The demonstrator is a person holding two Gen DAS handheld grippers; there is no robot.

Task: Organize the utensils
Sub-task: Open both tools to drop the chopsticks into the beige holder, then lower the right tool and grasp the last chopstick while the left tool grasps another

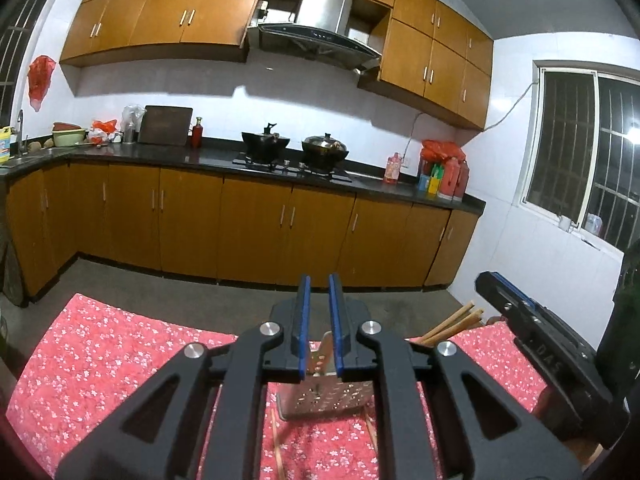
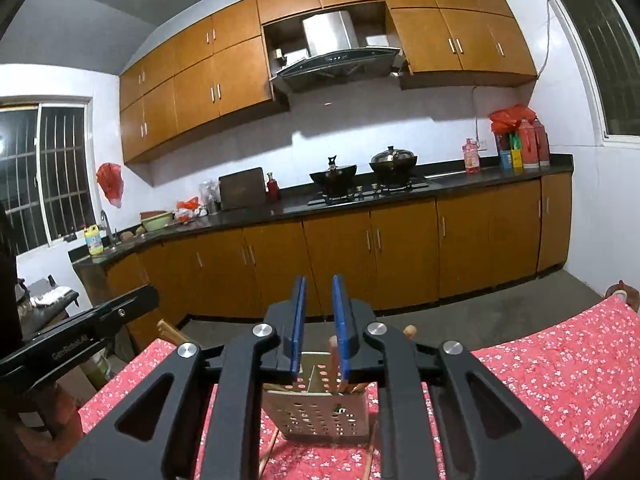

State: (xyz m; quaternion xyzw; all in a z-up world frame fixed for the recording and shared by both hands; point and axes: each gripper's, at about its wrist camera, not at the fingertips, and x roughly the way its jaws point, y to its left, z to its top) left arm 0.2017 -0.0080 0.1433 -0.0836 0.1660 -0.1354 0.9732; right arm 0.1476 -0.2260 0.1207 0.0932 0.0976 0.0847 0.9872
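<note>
Several chopsticks already stand in my perforated holder, two lie loose on the counter, both grippers' fingers narrow and empty.

A kitchen fills the upper frame. Orange-brown wall cabinets run along the top, with a steel range hood set between them. Below, a white tiled wall meets a dark countertop over matching base cabinets. A gas hob at centre carries two lidded woks. A barred window at the right shows darkness outside; another stands at the left of the right wrist view. The floor is grey concrete.
</note>
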